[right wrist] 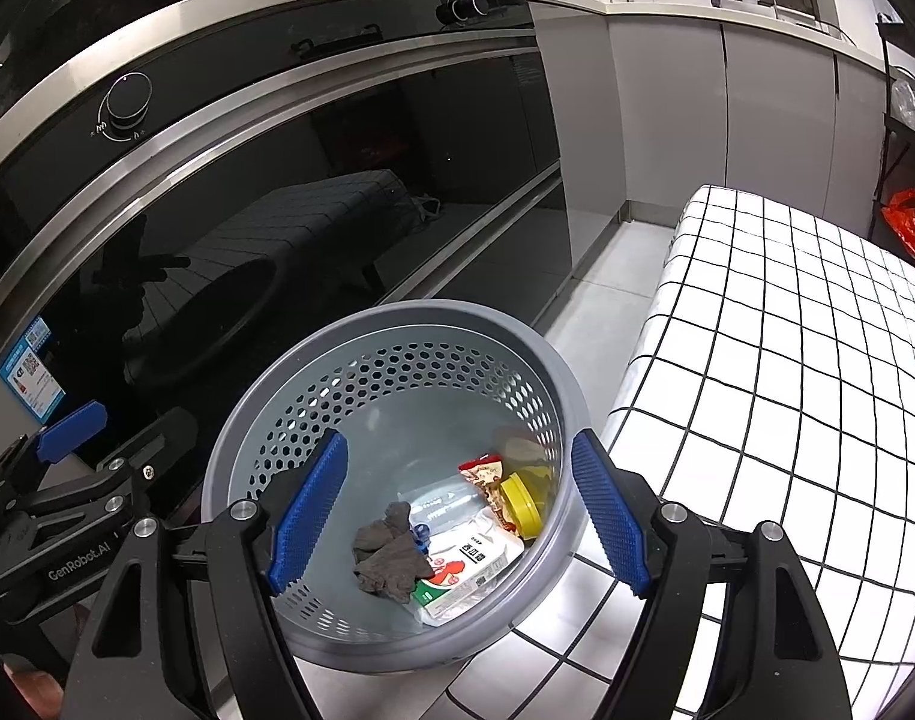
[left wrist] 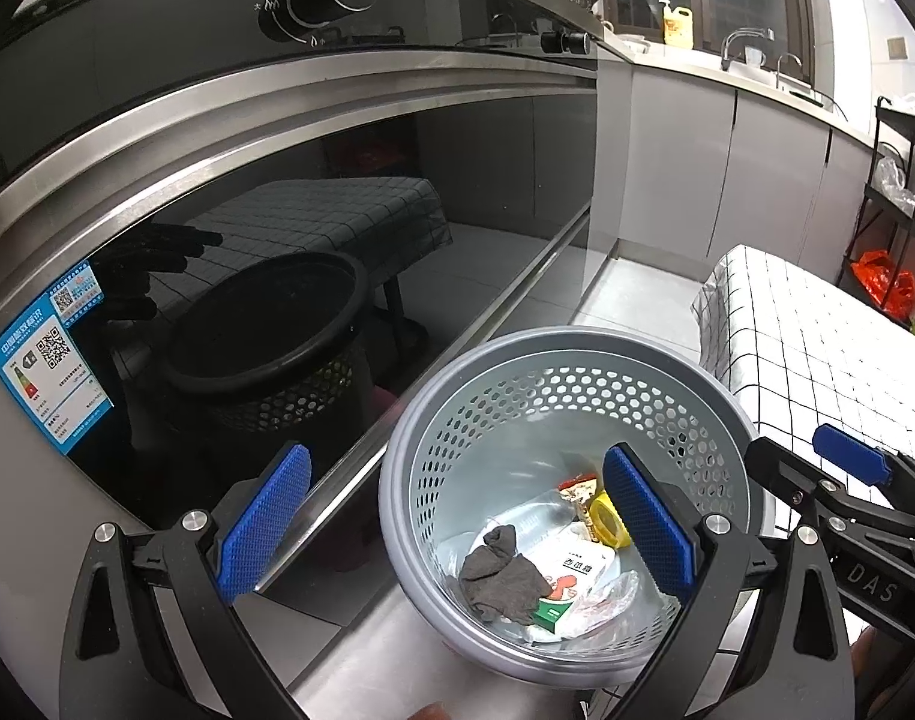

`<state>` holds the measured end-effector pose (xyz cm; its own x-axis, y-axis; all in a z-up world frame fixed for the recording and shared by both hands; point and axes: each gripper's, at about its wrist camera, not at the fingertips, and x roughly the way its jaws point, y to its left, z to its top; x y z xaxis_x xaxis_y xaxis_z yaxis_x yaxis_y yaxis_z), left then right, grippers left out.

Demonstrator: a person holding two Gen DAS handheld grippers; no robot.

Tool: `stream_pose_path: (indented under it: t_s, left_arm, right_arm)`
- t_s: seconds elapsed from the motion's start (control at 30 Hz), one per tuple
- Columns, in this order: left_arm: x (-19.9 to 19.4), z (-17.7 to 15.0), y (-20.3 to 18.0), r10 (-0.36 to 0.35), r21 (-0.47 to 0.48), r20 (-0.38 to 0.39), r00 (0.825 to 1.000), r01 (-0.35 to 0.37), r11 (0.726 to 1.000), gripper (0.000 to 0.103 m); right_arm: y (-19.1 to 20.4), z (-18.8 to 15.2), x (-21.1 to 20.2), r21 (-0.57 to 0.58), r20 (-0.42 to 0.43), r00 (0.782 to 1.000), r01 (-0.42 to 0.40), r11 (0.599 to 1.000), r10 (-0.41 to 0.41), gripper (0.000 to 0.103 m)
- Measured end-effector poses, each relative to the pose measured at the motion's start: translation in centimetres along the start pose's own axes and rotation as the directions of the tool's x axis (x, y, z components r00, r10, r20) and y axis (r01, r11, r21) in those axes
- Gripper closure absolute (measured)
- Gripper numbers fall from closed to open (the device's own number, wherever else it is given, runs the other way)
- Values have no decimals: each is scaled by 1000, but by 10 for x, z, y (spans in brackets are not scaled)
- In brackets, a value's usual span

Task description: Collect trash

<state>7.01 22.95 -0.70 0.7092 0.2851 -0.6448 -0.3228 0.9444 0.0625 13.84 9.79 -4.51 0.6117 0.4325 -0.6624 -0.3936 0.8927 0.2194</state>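
The right tool (right wrist: 457, 510) and the left tool (left wrist: 457, 525) both hang with their blue pads spread wide and nothing between them, just above a grey perforated bin (right wrist: 259, 408) standing on the floor between the black oven door (right wrist: 277, 192) and the checked surface (right wrist: 787, 360). The trash in its bottom looks light and soft: a limp grey rag (right wrist: 388, 558), a crushable carton (right wrist: 475, 570), a crinkly wrapper (right wrist: 484, 474) and a yellow lid (right wrist: 520, 501). The bin itself is probably light and stiff, best pinched by its thick rim.
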Motion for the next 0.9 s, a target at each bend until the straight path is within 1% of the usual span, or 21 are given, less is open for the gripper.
stream_pose_path:
  t_s: [0.3,0.6,0.9]
  left_arm:
    - [1,0,-2,15,4,-2,1000,-15,1000,6]
    - [0,-1,-3,15,9,-1,1000,-15,1000,6]
    - [1,0,1,4,-9,-9,1000,-4,1000,6]
  right_arm:
    - [2,0,0,-4,0,1000,2,1000,-2,29]
    - [3,0,1,-5,0,1000,3,1000,-3,29]
    - [2,0,1,-5,0,1000,3,1000,-3,29]
